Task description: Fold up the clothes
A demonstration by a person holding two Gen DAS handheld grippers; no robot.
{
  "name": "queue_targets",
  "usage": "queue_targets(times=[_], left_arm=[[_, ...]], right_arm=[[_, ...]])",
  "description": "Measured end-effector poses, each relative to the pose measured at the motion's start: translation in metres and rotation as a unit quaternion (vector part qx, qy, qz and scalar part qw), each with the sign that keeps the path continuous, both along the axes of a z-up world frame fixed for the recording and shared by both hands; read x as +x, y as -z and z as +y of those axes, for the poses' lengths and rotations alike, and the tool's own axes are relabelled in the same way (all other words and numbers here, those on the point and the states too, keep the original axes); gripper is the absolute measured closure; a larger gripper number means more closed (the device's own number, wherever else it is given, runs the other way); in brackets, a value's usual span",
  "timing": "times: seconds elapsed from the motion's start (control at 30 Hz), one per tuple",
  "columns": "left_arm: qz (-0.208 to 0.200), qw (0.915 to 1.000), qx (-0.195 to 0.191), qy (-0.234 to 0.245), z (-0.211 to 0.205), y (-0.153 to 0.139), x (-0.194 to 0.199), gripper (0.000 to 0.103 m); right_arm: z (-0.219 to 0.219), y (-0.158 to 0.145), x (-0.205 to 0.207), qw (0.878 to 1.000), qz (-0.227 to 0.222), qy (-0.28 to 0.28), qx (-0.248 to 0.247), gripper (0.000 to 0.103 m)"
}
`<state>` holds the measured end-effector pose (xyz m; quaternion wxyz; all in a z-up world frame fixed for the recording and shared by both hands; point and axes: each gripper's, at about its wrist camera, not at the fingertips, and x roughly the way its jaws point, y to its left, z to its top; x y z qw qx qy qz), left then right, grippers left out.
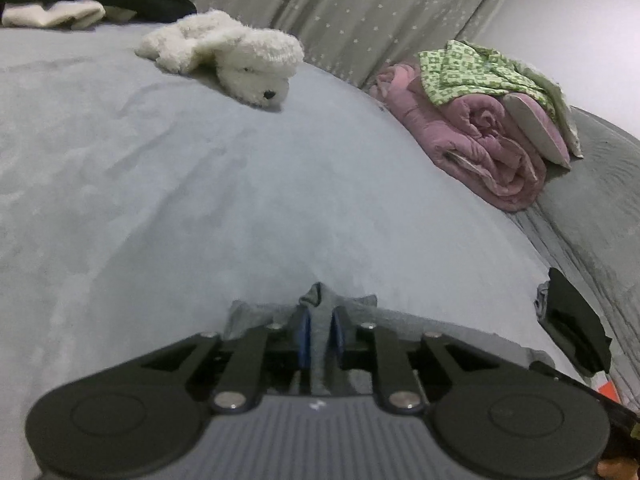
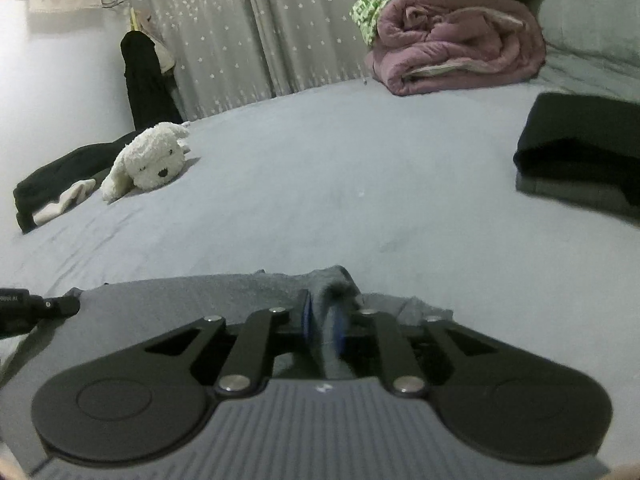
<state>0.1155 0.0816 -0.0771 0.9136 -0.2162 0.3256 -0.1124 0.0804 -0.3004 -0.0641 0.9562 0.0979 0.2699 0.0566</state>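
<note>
A grey garment (image 1: 250, 315) lies on the pale grey bed sheet (image 1: 200, 200), close under both cameras. My left gripper (image 1: 320, 326) is shut on a bunched fold of it, and the grey cloth stands up between the blue pads (image 1: 305, 334). In the right wrist view the same grey garment (image 2: 180, 292) spreads to the left, and my right gripper (image 2: 323, 318) is shut on a raised fold of it. A black part of the other gripper (image 1: 572, 320) shows at the right edge of the left wrist view.
A white plush dog (image 2: 148, 160) lies at the far left by a black garment with a white sock (image 2: 52, 196). A rolled pink quilt (image 2: 456, 40) under green patterned cloth (image 1: 468, 68) sits at the back. Folded black clothes (image 2: 584, 140) lie on the right. Star-print curtains (image 2: 248, 32) hang behind.
</note>
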Motion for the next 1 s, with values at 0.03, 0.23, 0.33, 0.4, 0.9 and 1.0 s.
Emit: queue_targets(times=[0.03, 0.23, 0.33, 0.4, 0.9, 1.0], left_arm=[[-0.008, 0.9999, 0.006, -0.008, -0.001, -0.006, -0.002, 0.078], [-0.082, 0.9958, 0.041, -0.004, -0.027, -0.038, -0.017, 0.058], [-0.091, 0.9935, 0.062, 0.028, -0.049, -0.036, -0.016, 0.058], [-0.084, 0.9922, 0.082, 0.041, -0.063, -0.027, -0.013, 0.058], [-0.072, 0.9836, 0.156, 0.054, -0.066, -0.018, -0.022, 0.051], [-0.082, 0.9828, 0.142, 0.084, -0.073, -0.024, -0.032, 0.049]], right_arm=[[0.001, -0.005, 0.000, 1.000, -0.006, 0.004, -0.006, 0.073], [0.026, -0.033, -0.008, 0.996, -0.065, -0.006, -0.065, 0.064], [0.044, -0.034, -0.009, 0.992, -0.075, -0.045, -0.088, 0.064], [0.053, -0.028, -0.005, 0.989, -0.072, -0.059, -0.113, 0.064], [0.009, -0.013, 0.014, 0.997, -0.006, -0.008, -0.082, 0.067], [0.023, -0.020, -0.002, 0.996, -0.020, -0.039, -0.072, 0.063]])
